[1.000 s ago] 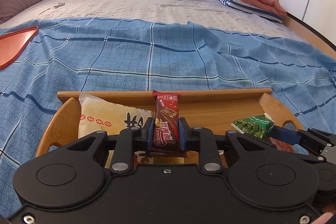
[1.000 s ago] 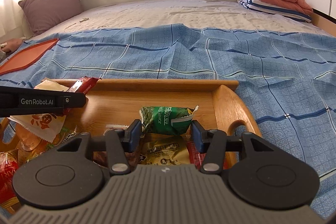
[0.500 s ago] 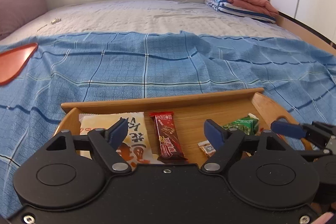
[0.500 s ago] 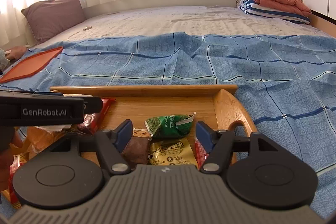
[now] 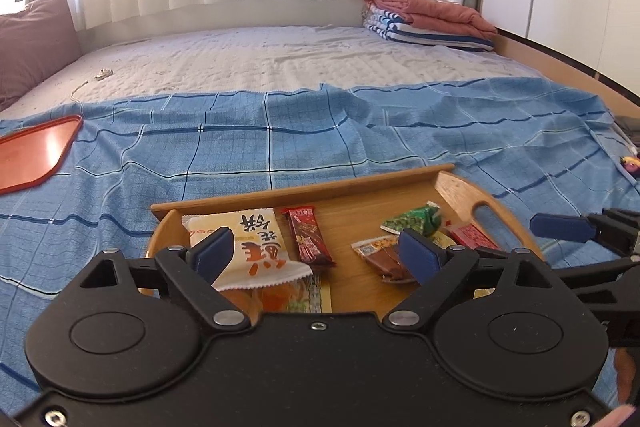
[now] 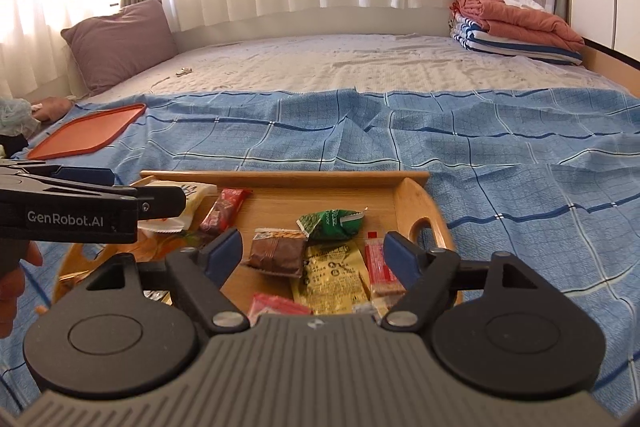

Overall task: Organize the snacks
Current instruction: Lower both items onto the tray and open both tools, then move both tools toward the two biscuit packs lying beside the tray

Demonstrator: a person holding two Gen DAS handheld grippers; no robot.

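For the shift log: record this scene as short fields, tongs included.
surface: blue checked cloth on a bed
tray: wooden tray, snacks lying flat in it
snacks: white packet, red-brown bar, green pack, brown bar, yellow pack
left tongs: open, jaws just opened, nothing gripped
right tongs: open, jaws just opened, nothing gripped
off to the side: orange tray, holding nothing
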